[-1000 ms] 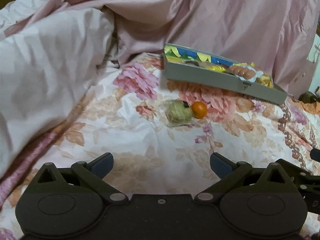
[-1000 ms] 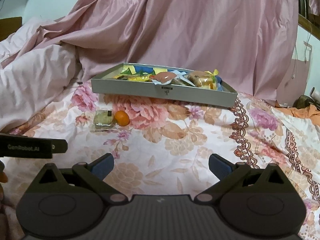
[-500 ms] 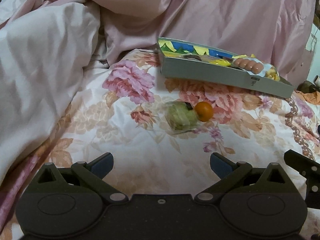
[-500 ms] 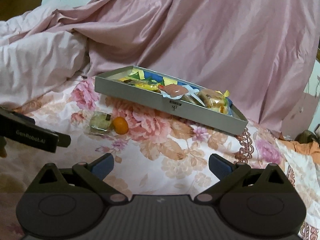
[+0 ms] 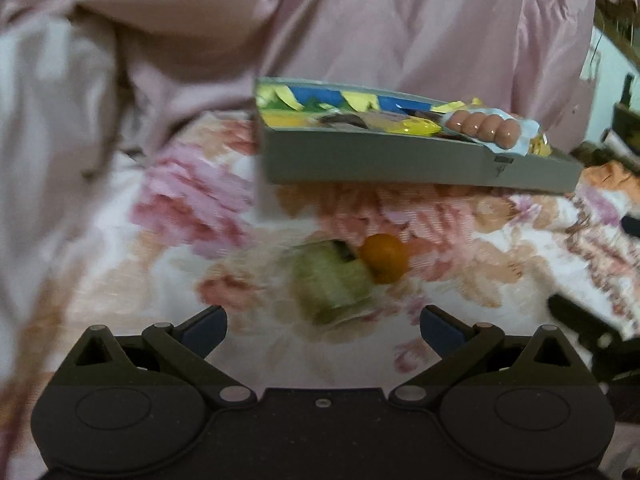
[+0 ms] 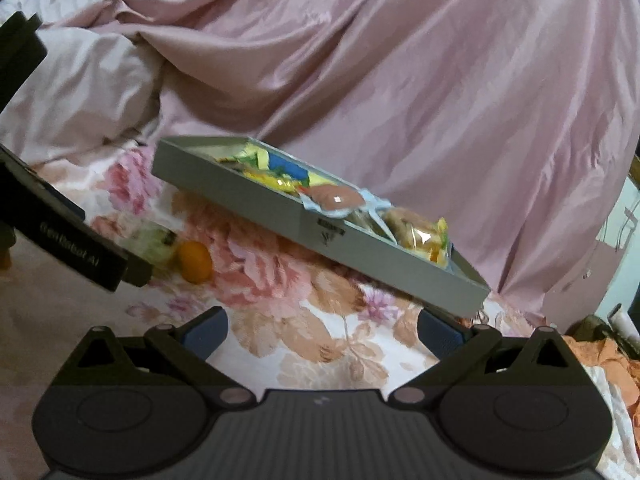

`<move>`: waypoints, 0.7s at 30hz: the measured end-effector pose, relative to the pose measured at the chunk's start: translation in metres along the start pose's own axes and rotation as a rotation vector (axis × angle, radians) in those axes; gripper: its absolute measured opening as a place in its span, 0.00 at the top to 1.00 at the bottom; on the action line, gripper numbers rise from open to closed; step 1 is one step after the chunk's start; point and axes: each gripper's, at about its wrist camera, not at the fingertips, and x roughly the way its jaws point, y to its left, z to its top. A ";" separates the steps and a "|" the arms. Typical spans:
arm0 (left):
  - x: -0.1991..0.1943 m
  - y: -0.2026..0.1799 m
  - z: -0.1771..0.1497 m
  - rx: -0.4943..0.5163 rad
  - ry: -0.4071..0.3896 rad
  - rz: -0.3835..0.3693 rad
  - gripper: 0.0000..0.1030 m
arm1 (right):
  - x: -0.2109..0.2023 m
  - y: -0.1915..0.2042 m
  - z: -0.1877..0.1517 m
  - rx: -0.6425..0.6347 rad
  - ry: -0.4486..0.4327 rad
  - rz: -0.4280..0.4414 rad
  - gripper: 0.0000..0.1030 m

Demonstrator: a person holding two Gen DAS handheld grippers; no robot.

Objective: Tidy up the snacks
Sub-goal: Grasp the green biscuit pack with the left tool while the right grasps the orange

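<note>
A grey snack box [image 5: 360,160] [image 6: 248,196] lies on the flowered bedsheet, filled with bright wrappers and a pack of brown sausage balls [image 5: 484,128]. In front of it sit a green wrapped cake [image 5: 332,284] [image 6: 154,240] and a small orange [image 5: 384,258] [image 6: 195,261], touching each other. My left gripper [image 5: 322,326] is open, just short of the green cake, with nothing between its fingers. My right gripper [image 6: 322,326] is open and empty above the sheet, in front of the box's near wall. The left gripper's body [image 6: 60,236] partly hides the cake in the right wrist view.
A pink quilt [image 5: 60,140] is heaped at the left, and pink satin fabric [image 6: 400,80] rises behind the box. Orange cloth [image 6: 612,364] and dark objects lie at the far right. Flowered sheet [image 6: 312,344] stretches in front of the box.
My left gripper has moved forward and right, so the green cake and orange are much closer to its fingers. The right gripper has also advanced toward the box and tilted.
</note>
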 end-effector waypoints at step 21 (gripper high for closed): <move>0.033 0.013 0.002 -0.007 -0.062 0.091 0.28 | 0.066 0.038 0.010 -0.059 0.057 0.215 0.06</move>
